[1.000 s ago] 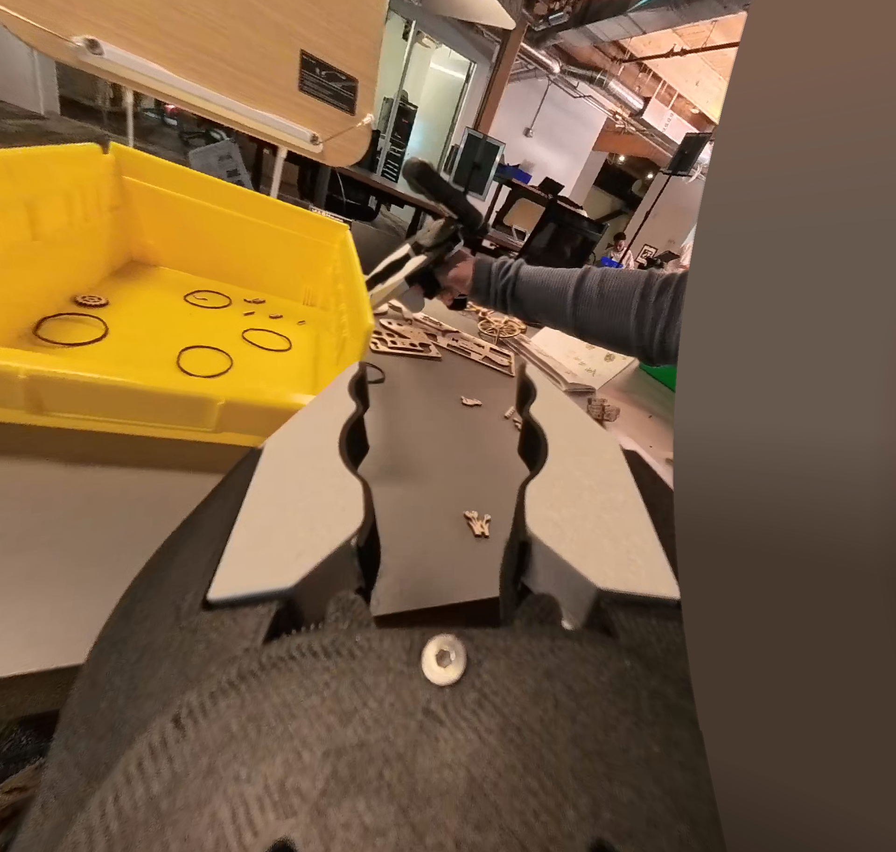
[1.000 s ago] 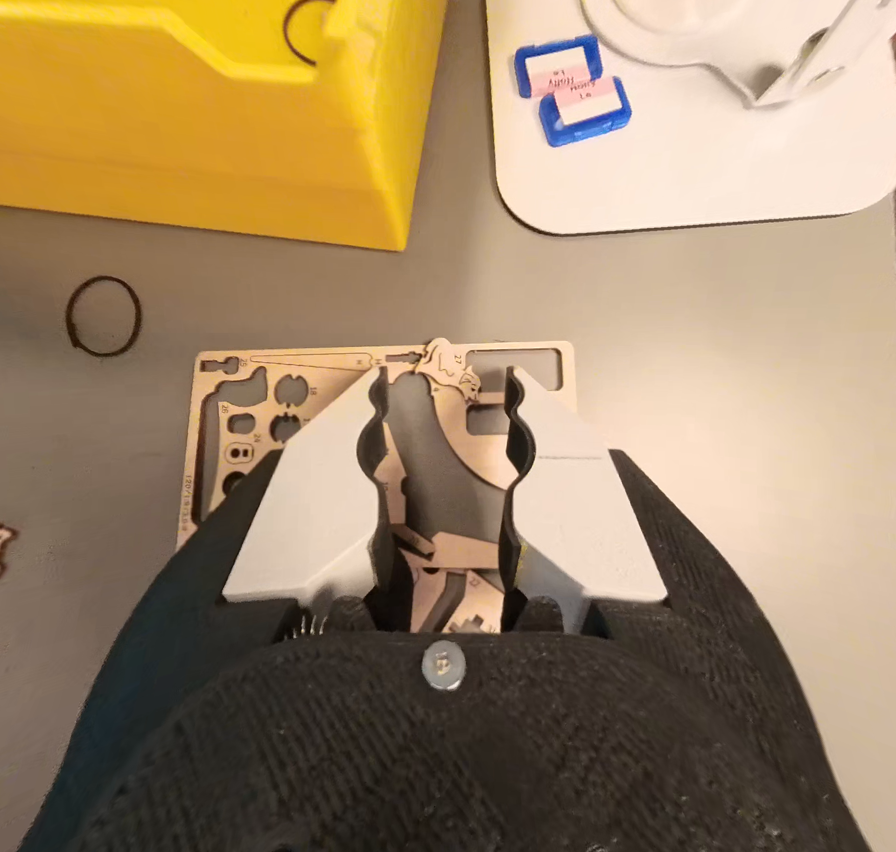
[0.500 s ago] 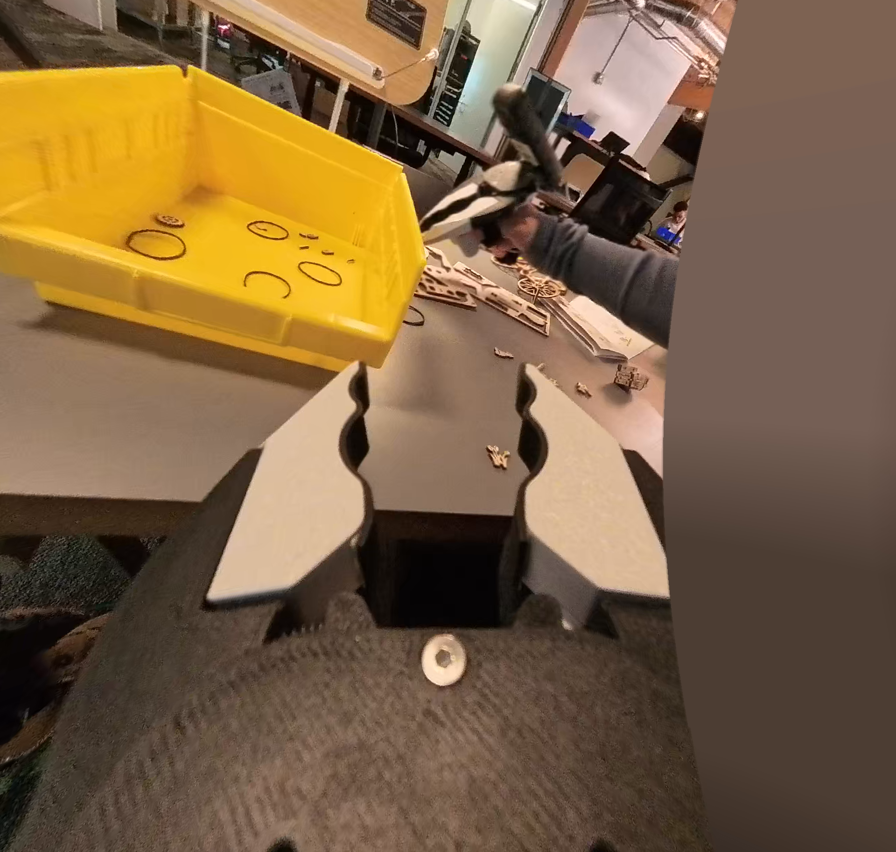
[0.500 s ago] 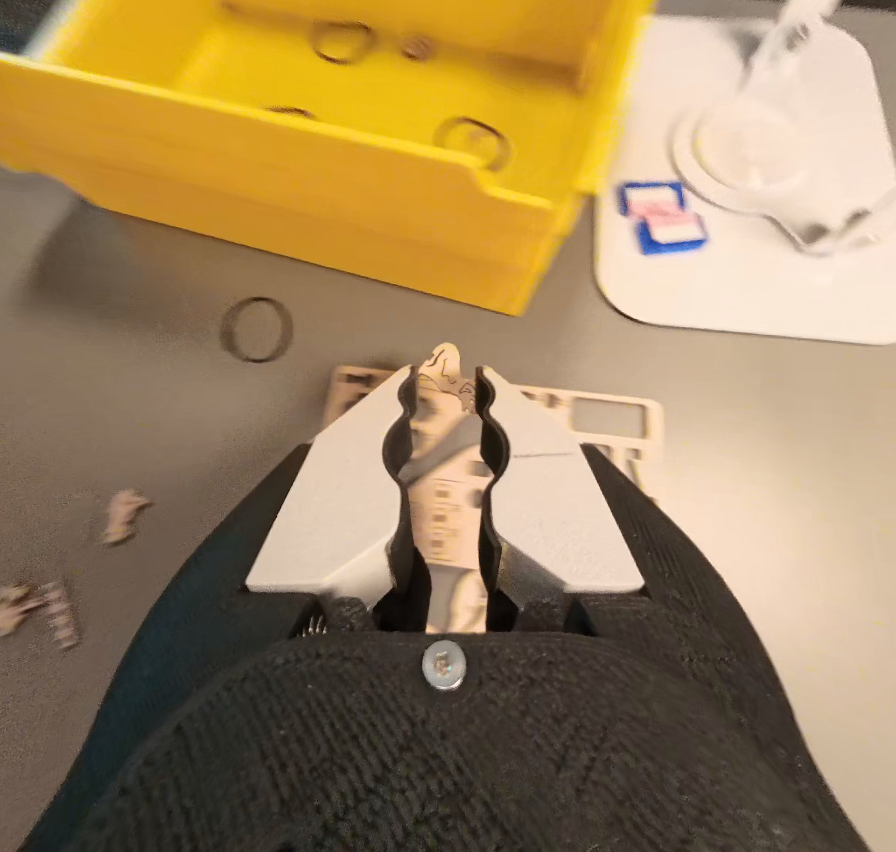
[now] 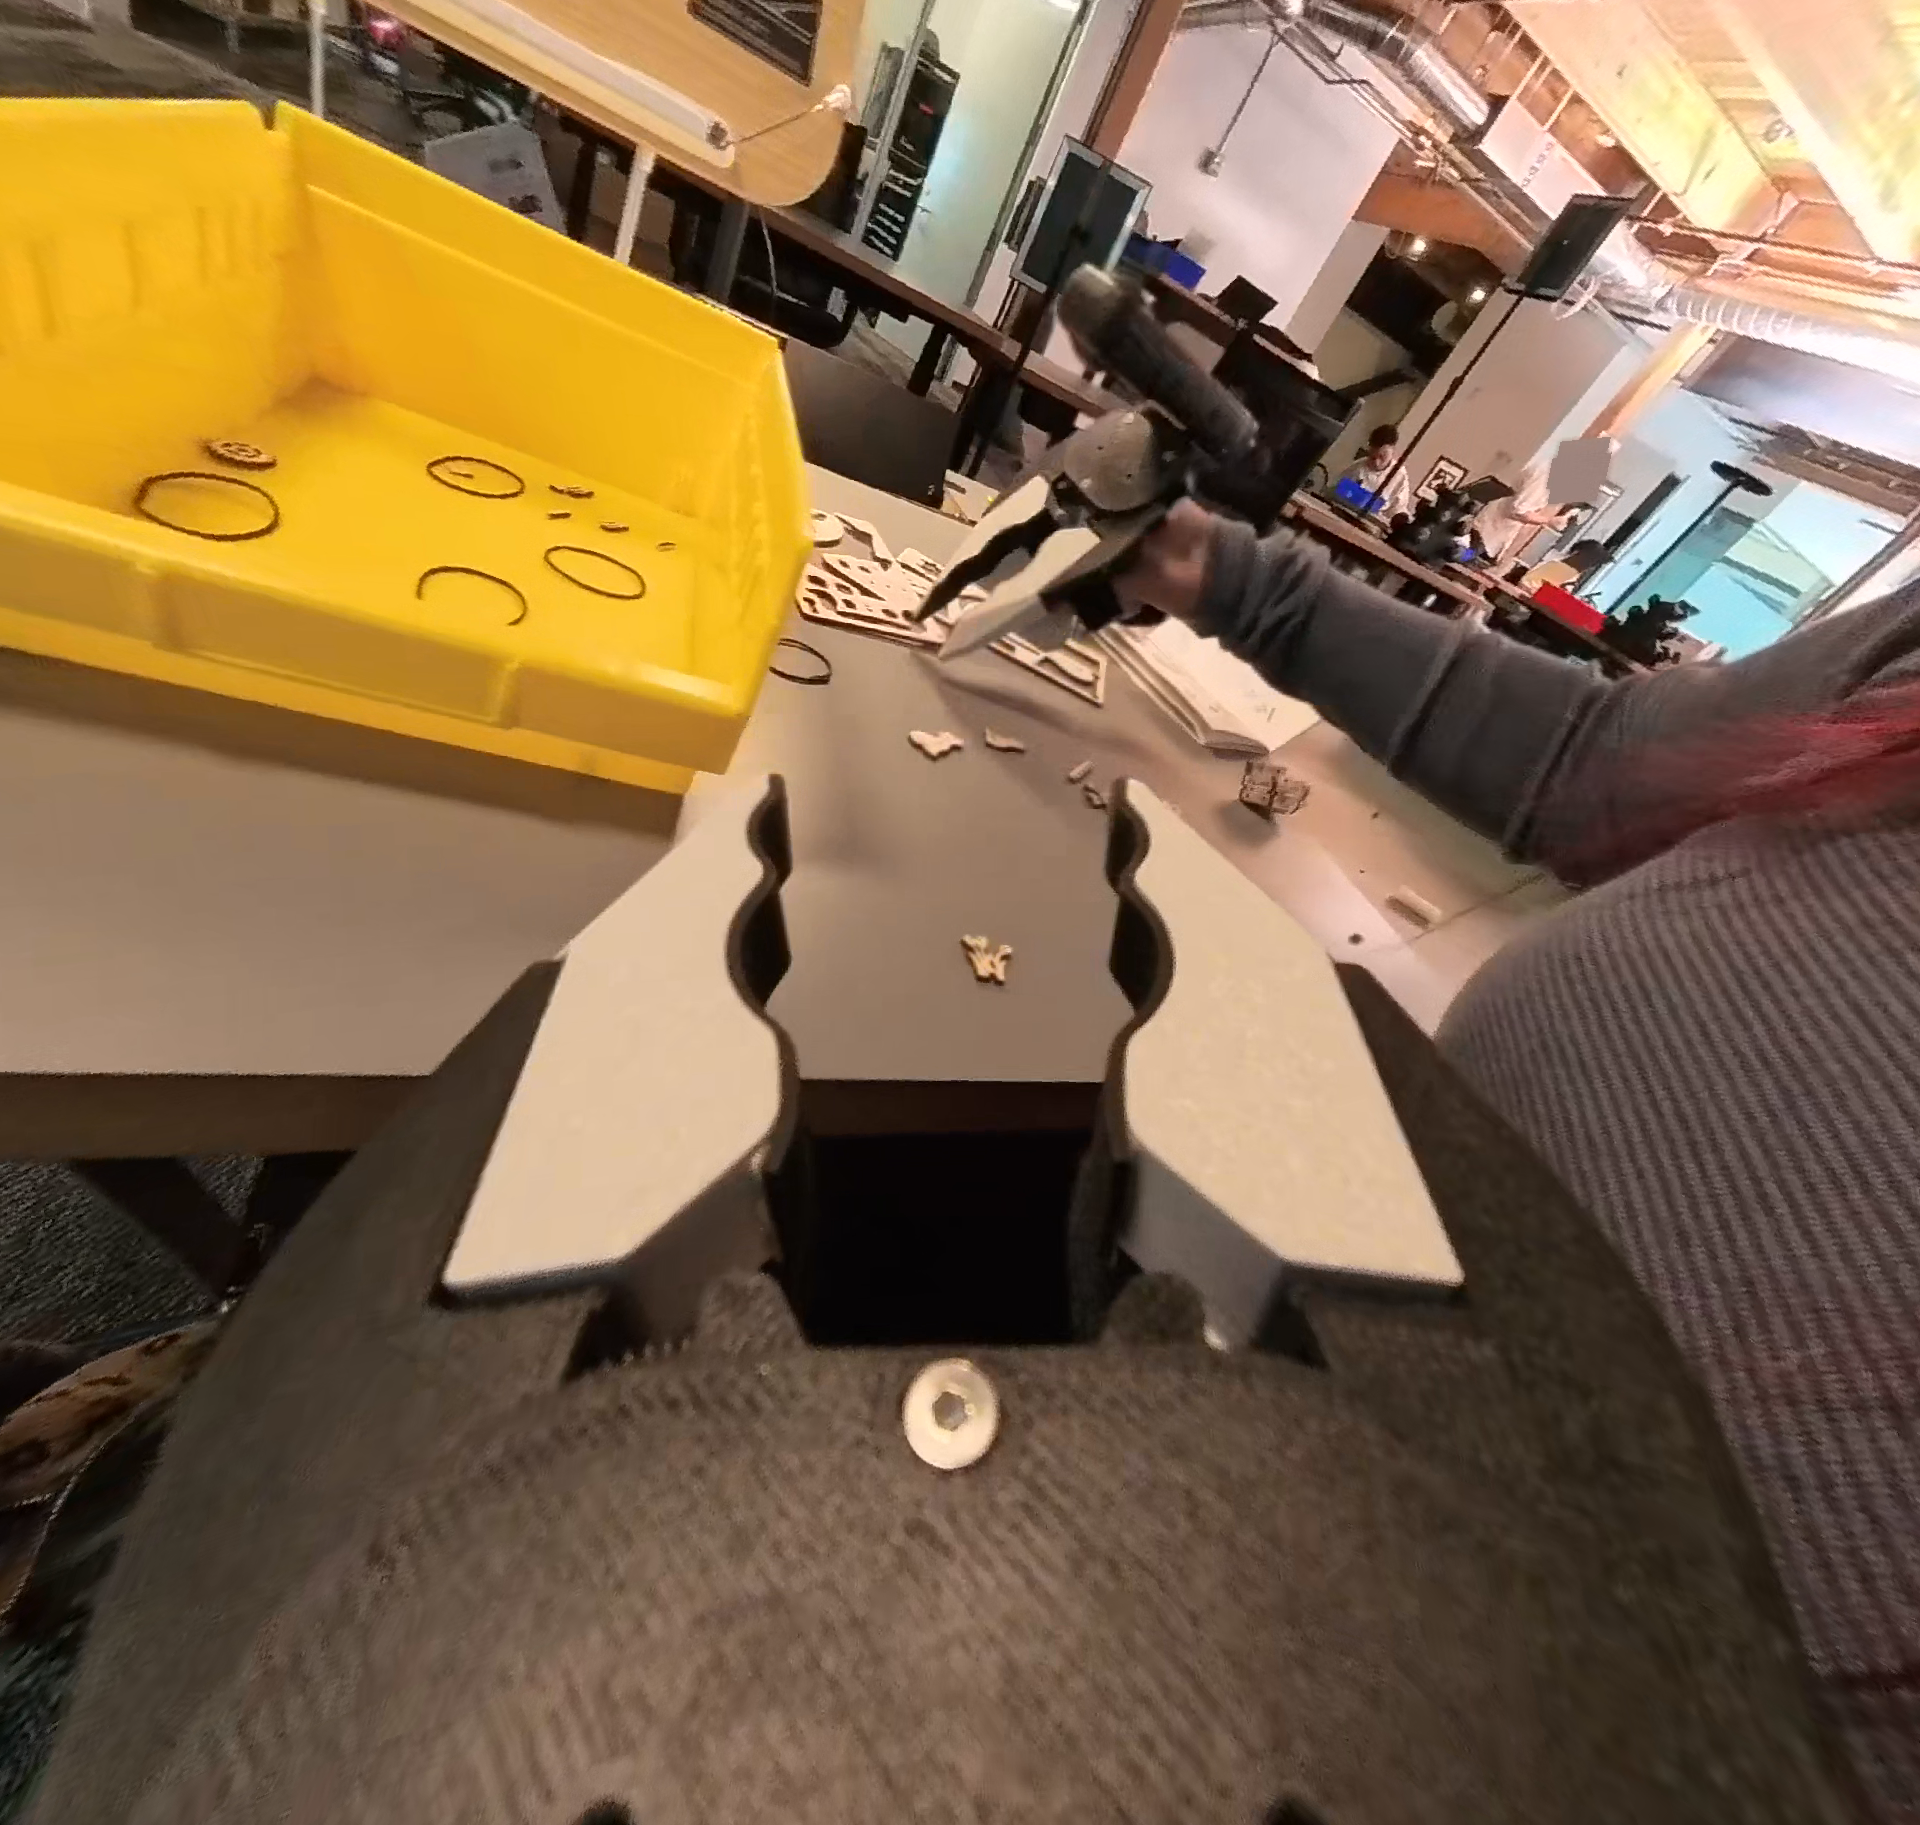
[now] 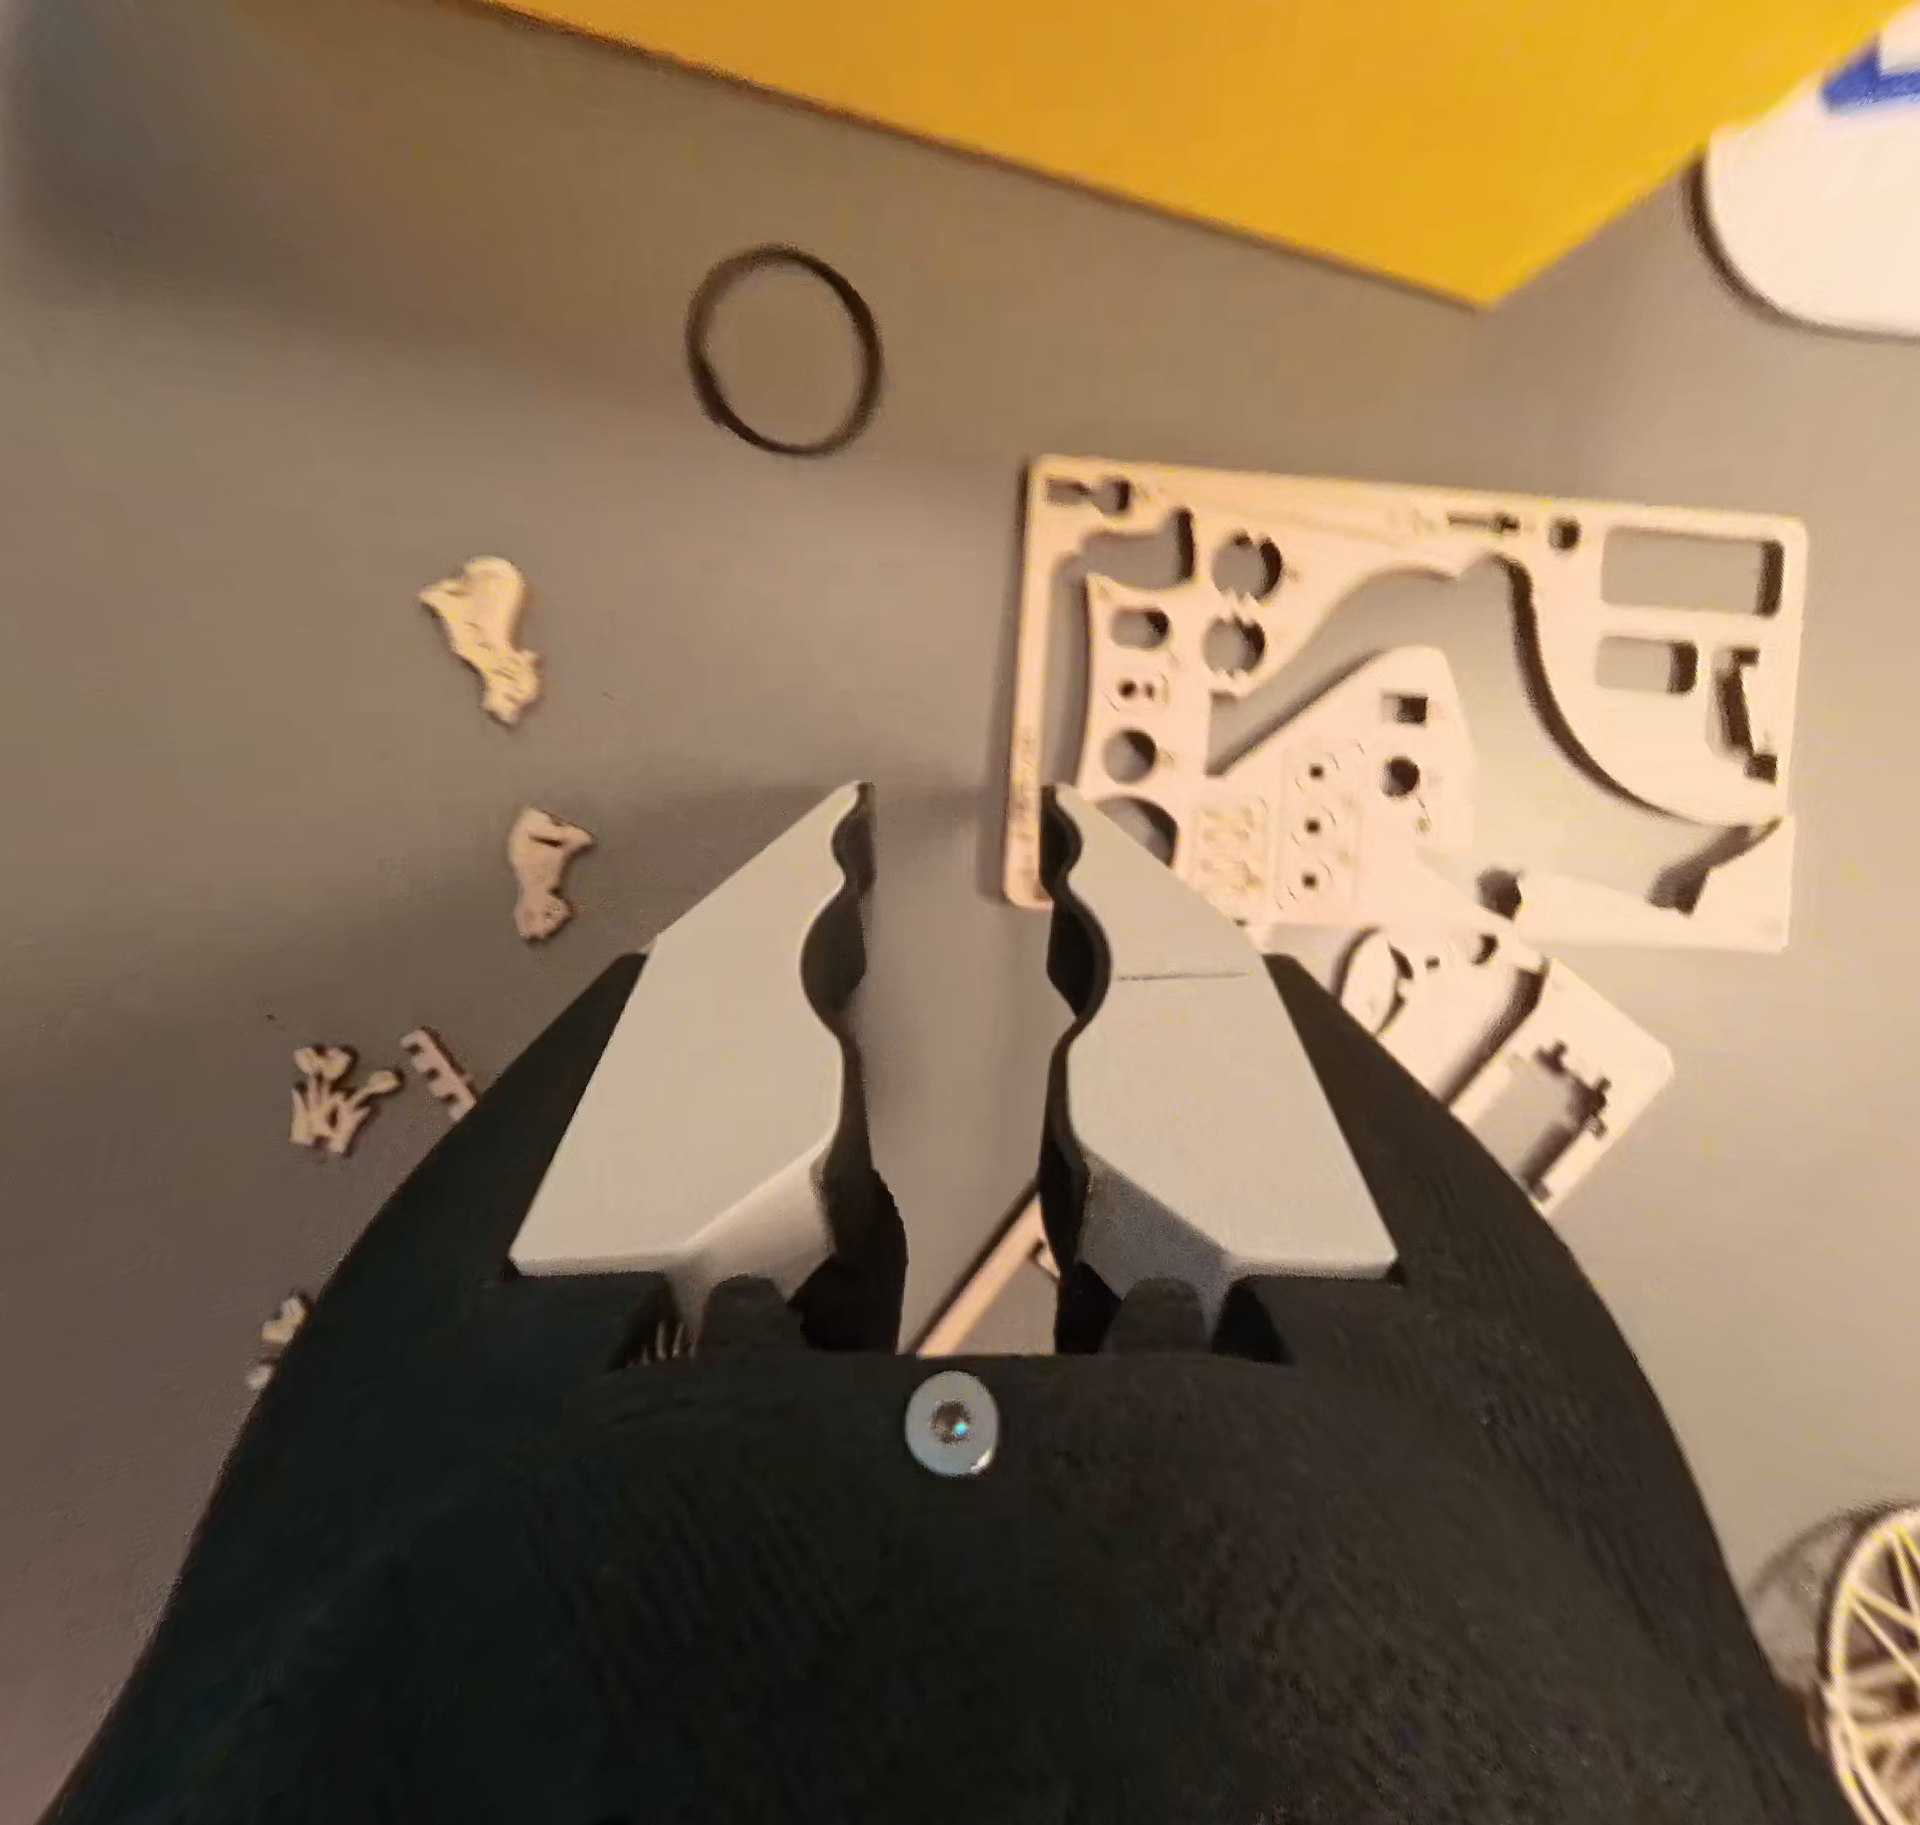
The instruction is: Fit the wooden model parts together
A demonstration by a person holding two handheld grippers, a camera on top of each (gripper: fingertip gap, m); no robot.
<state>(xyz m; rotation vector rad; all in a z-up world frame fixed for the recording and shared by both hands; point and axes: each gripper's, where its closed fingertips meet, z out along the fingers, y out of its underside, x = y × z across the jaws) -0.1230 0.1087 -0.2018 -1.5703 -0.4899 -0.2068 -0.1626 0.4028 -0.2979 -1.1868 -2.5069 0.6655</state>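
Both wavy-edged grey claws gape, right claw [image 6: 956, 819] beside the flat cut-out wooden sheet [image 6: 1455, 695].

Both grippers share one build: pale grey fingers [image 6: 717, 1058] with wavy black inner pads, a black textured body [image 6: 935, 1588] and a silver screw [image 6: 951, 1435] behind them. Grey ribbed sleeve [image 5: 1455, 695].

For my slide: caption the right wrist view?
Open tongs above grey table, beside punched wooden sheet and black ring.
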